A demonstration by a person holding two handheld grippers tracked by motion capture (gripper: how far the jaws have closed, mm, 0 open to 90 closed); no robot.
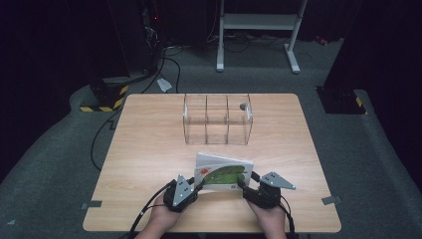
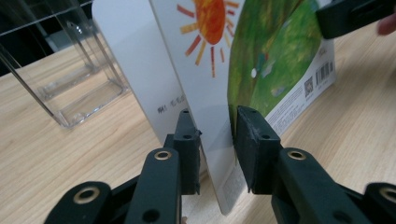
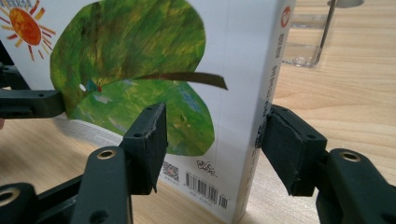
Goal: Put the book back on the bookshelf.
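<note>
Two grippers flank the book (image 1: pixel 222 172) (spine rightward) near the table's front edge: left (image 1: pixel 197 185) clamping its open cover, right (image 1: pixel 241 183) not yet pressing its spine.

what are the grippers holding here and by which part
The left gripper pinches the picture book's back cover at its open edge. The right gripper straddles the spine end, its pads not yet pressing.

On the book's (image 3: pixel 205 70) back cover I see a barcode (image 3: pixel 205 189) and a QR code (image 3: pixel 170 171) near its bottom edge, a small signature-like mark beside them, and spine lettering too blurred for me to read. Nothing else is legible.
</note>
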